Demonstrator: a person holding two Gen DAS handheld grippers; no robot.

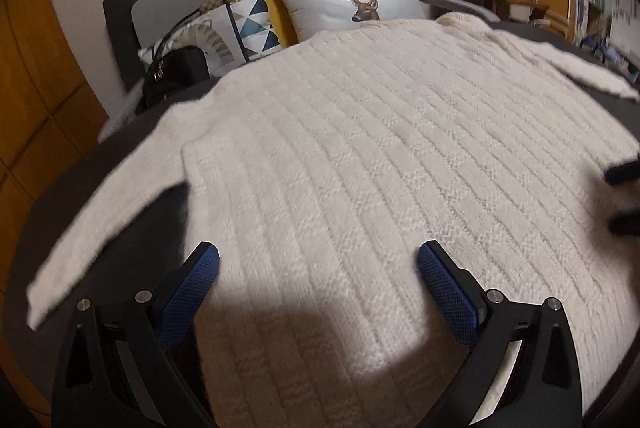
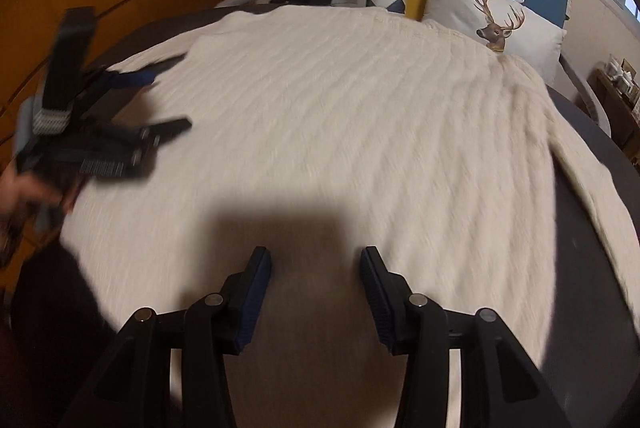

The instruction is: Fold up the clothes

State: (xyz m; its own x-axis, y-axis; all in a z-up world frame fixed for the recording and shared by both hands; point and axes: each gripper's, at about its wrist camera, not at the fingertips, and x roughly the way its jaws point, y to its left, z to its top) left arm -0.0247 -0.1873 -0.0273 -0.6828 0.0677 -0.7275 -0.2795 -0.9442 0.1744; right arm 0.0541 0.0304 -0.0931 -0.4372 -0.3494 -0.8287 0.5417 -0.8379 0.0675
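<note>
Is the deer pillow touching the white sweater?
Cannot tell. In the left wrist view the sweater hides the deer pillow's bottom edge, so overlap shows, not contact.

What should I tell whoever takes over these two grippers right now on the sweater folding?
Left gripper: open, empty, over the sweater's near hem.
Right gripper: open, empty, also above the near hem.
The cream knit sweater lies flat on the dark table, both sleeves spread out to the sides.
Done: garment laid out.
Left: every fold; probably start by bringing a sleeve in across the body.
</note>
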